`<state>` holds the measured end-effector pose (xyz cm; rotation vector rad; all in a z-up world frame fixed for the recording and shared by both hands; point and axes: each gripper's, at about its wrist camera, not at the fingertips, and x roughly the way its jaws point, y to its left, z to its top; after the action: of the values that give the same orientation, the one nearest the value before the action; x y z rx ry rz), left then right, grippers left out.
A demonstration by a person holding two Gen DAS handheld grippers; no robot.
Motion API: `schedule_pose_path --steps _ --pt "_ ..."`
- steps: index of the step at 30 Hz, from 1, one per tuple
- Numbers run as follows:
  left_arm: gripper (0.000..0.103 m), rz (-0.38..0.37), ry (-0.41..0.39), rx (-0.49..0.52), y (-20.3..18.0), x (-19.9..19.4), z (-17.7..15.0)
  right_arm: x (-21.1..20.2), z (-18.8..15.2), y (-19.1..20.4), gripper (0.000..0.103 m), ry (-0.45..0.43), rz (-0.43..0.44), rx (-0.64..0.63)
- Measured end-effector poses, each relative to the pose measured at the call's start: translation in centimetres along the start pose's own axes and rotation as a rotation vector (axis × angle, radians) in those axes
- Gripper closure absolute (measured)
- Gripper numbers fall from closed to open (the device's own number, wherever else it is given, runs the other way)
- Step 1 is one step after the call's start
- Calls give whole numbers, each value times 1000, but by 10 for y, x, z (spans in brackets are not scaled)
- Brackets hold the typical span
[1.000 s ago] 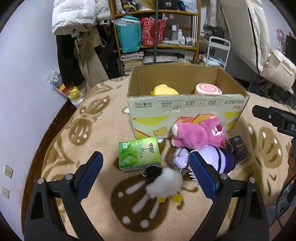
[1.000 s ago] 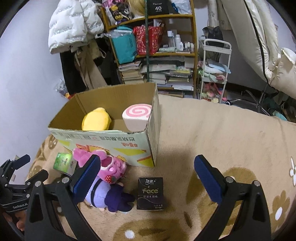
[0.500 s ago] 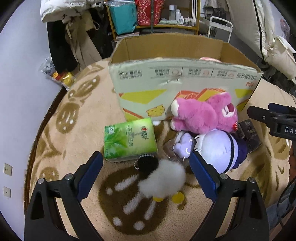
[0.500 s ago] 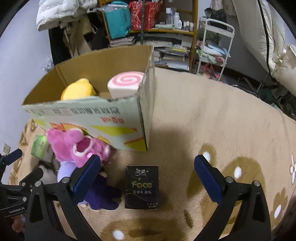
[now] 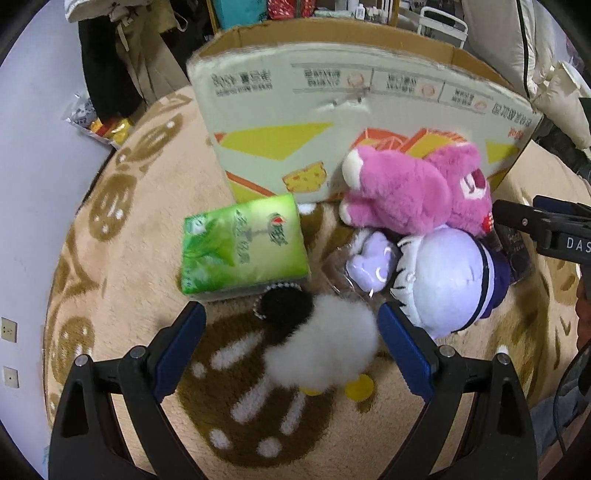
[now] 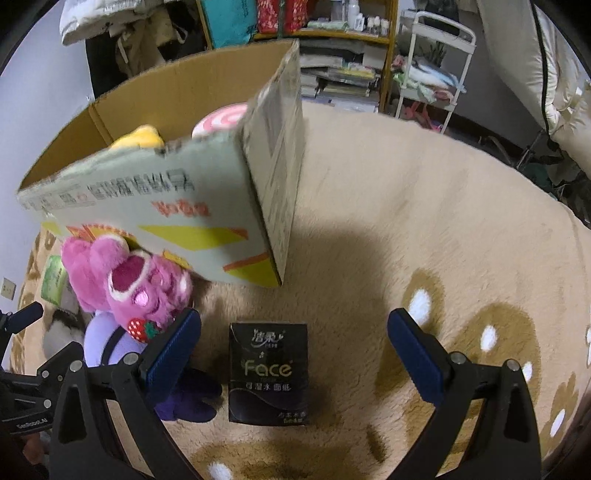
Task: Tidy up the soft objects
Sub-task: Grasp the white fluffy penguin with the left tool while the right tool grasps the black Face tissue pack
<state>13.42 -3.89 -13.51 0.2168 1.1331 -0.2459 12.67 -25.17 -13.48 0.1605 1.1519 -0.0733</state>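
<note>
Five soft things lie in a tight cluster on the rug (image 6: 424, 206) against the front wall of the box (image 5: 332, 122). The pink bear (image 5: 413, 192) leans on that wall, the purple doll (image 5: 447, 280) lies just below it and touches it, and a small lilac toy (image 5: 369, 266) in clear wrap sits beside the doll's head. The white puff (image 5: 325, 350) with its black head lies nearest the left tool (image 5: 291, 336), between that tool's spread jaws, which hold nothing; the pads stand clear of the fluff on both sides. The green pack (image 5: 243, 247) lies just beyond the puff, one corner near the box's lower edge.

In the right wrist view the right tool (image 6: 291, 343) is also released and empty, its jaws wide on either side of the black pack (image 6: 268, 373), which lies flat on the rug and touches neither pad. The left pad sits close against the doll and the bear's strawberry. The box's near corner stands just beyond the black pack, its right wall edge-on to the camera. Inside the box a yellow toy (image 6: 138, 138) and a pink swirl cushion (image 6: 221, 120) show over the rim.

Right of the box the rug lies bare and wide out to its far edge, where a white cart (image 6: 432, 70) and shelves (image 6: 332, 33) stand. Left of the cluster, bare rug runs to the wall (image 5: 33, 147).
</note>
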Motion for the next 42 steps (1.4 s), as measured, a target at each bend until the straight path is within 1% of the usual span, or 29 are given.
schedule_pose_path --steps 3,6,7,8,9,10,13,14,15,16,17,20,26,28,30,32,33,37,40,42 --pt "10 3 13 6 -2 5 -2 5 -4 3 0 31 -3 -15" --pt "10 -8 30 0 -2 9 -3 11 -7 4 7 69 9 -20" --pt "10 -10 36 0 -2 10 -3 13 -8 4 12 83 14 -16" --pt "10 -8 40 2 -2 11 -3 15 -9 4 21 94 24 -11" --pt "10 -4 43 4 0 14 -3 17 -9 4 25 112 28 -10" --pt "10 0 44 4 1 15 -3 16 -13 8 31 122 29 -10" --pt "10 -11 53 -5 3 18 -3 17 -13 9 35 130 31 -11" --pt "10 -15 57 -9 5 21 -1 17 -14 9 41 131 34 -9" --pt "10 -20 64 -11 6 23 -2 16 -14 9 43 132 37 -4" --pt "13 -23 68 -12 6 23 -2 16 -14 10 44 133 38 -1" --pt "17 -27 75 -13 7 25 -3 15 -14 10 45 132 40 3" --pt "22 -16 81 -4 6 28 -5 15 -12 8 48 134 33 2" --pt "34 8 81 18 3 27 -5 20 -6 9 49 141 26 -9" --pt "35 8 83 24 1 27 -6 21 -7 9 49 142 22 -16" --pt "39 10 87 20 3 26 -5 21 -7 11 49 143 18 -22" --pt "48 15 87 14 7 25 -4 22 -7 12 49 144 17 -22" --pt "50 11 85 9 9 23 -4 22 -7 12 49 145 18 -23" --pt "64 17 86 -4 15 22 0 22 -6 12 49 146 16 -22" --pt "68 16 105 5 18 21 2 22 -7 11 49 146 15 -23" --pt "70 2 108 -4 20 18 1 21 -7 13 54 146 17 -24"
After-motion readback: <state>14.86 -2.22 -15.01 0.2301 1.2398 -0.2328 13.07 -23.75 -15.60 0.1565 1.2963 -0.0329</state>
